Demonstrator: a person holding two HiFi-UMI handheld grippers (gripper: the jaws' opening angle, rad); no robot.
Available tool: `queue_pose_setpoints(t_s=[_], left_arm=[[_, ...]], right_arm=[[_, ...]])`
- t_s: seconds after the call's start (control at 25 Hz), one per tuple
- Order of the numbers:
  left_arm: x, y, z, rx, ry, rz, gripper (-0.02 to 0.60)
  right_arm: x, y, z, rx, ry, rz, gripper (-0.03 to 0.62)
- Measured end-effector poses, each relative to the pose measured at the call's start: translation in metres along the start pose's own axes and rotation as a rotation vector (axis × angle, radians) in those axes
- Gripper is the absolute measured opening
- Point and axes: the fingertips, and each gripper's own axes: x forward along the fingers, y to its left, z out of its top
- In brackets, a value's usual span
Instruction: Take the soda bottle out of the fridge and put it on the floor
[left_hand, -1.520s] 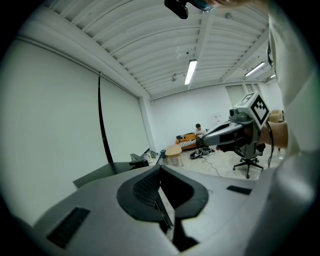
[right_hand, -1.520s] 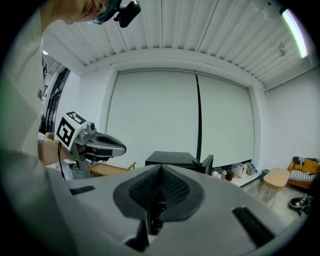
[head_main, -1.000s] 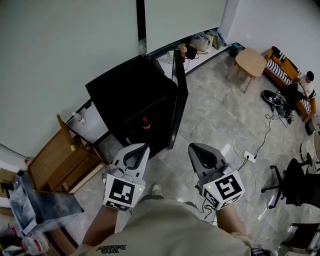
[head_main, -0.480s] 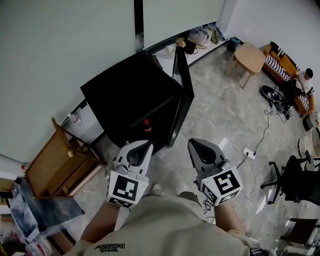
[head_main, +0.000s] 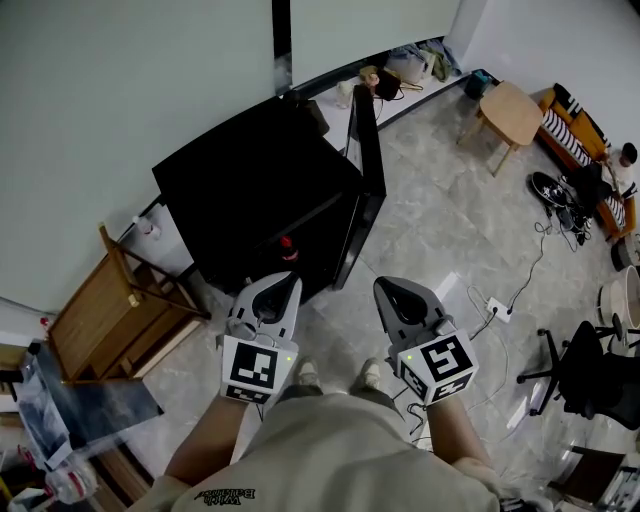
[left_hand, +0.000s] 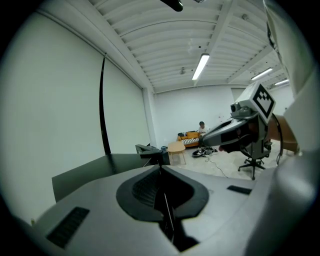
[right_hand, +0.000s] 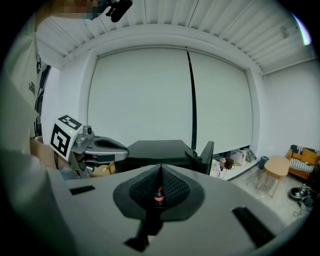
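Note:
The black fridge stands against the wall with its door swung open to the right. Inside, low in the dark opening, stands the soda bottle with a red cap. In the right gripper view the bottle shows small and far off behind the jaws. My left gripper and right gripper are held side by side in front of the fridge, short of it, both shut and empty. In the left gripper view the left gripper has its jaws together, with the right gripper beside it.
A wooden crate-like frame leans left of the fridge. On the floor to the right lie a power strip with cable; farther off are a round wooden table, an office chair and a sofa with a person.
The fridge has drawn nearer in view and both of the person's feet now show below the grippers. The two grippers stay side by side and shut.

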Motion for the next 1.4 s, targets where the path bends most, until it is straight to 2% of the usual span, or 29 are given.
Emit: queue_pose_setpoints(t_s=[0.2,0.32,0.4,0.56,0.68,0.8,0.96,1.2,1.4], left_arm=[[0.031,0.004,-0.015,-0.068,0.023,0.052,0.008],[0.048,0.007,-0.024,-0.082,0.037,0.097,0.013],[0.061,0.007,-0.032,-0.085,0.050,0.115,0.082],[0.086,0.006,-0.053,-0.100,0.086,0.124,0.134],[0.105,0.005,-0.072,-0.129,0.111,0.110,0.202],[0.122,0.013,-0.090,-0.145,0.133,0.137,0.233],[0.141,0.029,-0.118,-0.155,0.170,0.196,0.245],[0.162,0.053,-0.166,-0.248,0.231,0.263,0.245],[0.176,0.063,-0.205,-0.244,0.302,0.304,0.245]], right_arm=[[0.013,-0.021,-0.010,-0.002,0.021,0.039,-0.005],[0.022,-0.030,-0.015,-0.003,0.027,0.057,-0.004],[0.027,-0.034,-0.019,-0.002,0.031,0.070,-0.004],[0.035,-0.038,-0.027,0.003,0.041,0.095,-0.004],[0.041,-0.040,-0.034,0.007,0.049,0.108,-0.004],[0.049,-0.044,-0.042,0.011,0.058,0.116,-0.005],[0.057,-0.049,-0.056,0.020,0.078,0.120,-0.005],[0.070,-0.053,-0.082,0.035,0.118,0.119,-0.004],[0.082,-0.058,-0.102,0.059,0.151,0.116,-0.004]])
